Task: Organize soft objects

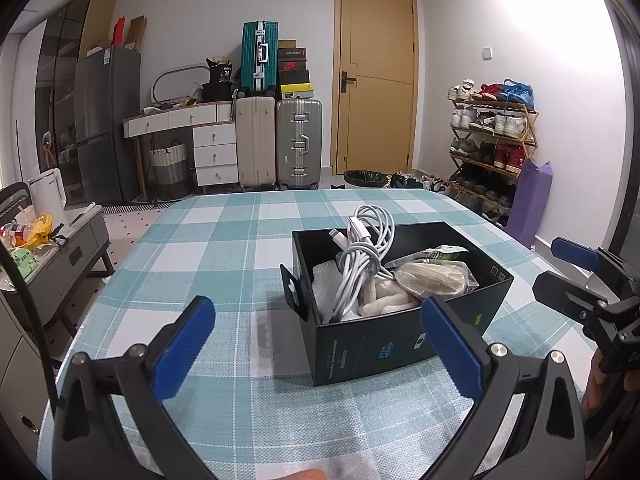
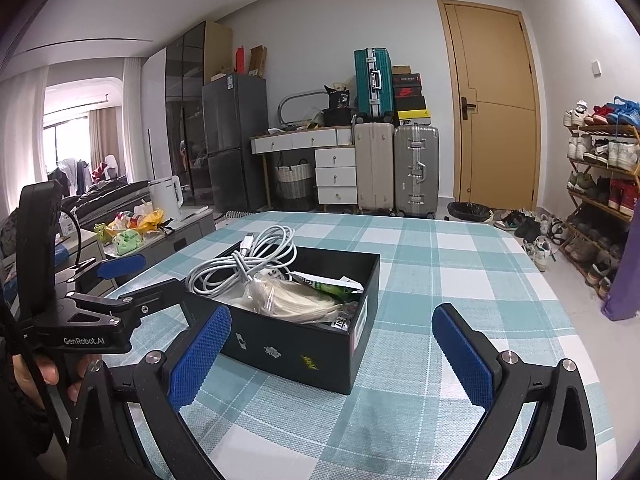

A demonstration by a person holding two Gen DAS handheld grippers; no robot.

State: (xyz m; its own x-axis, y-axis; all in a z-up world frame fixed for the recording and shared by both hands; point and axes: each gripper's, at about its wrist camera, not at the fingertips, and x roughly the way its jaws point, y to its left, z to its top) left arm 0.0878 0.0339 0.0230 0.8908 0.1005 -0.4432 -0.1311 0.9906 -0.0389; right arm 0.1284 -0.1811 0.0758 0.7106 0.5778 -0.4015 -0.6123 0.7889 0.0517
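Note:
A black open box (image 1: 362, 350) (image 2: 296, 354) stands on the checked tablecloth (image 1: 224, 240) (image 2: 440, 264). Inside lie a coiled white cable (image 1: 362, 256) (image 2: 248, 260), a clear bag of pale cord (image 1: 434, 278) (image 2: 296, 300), a green-and-white packet (image 1: 448, 255) (image 2: 332, 286), bubble wrap (image 1: 326, 286) and a whitish soft roll (image 1: 386, 300). My left gripper (image 1: 320, 350) is open just in front of the box, its right finger by the box's near corner. My right gripper (image 2: 332, 354) is open, nothing between its fingers, straddling the box's near right corner. Each gripper shows in the other's view, right gripper (image 1: 572, 276), left gripper (image 2: 120, 280).
Beyond the table stand suitcases (image 1: 298, 142), a white drawer desk (image 1: 212, 148), a fridge (image 1: 106, 120), a yellow door (image 1: 376, 76) and a shoe rack (image 1: 494, 140). A low grey cabinet (image 1: 68, 248) with a kettle and bags sits left of the table. A purple bag (image 1: 528, 204) is at the right.

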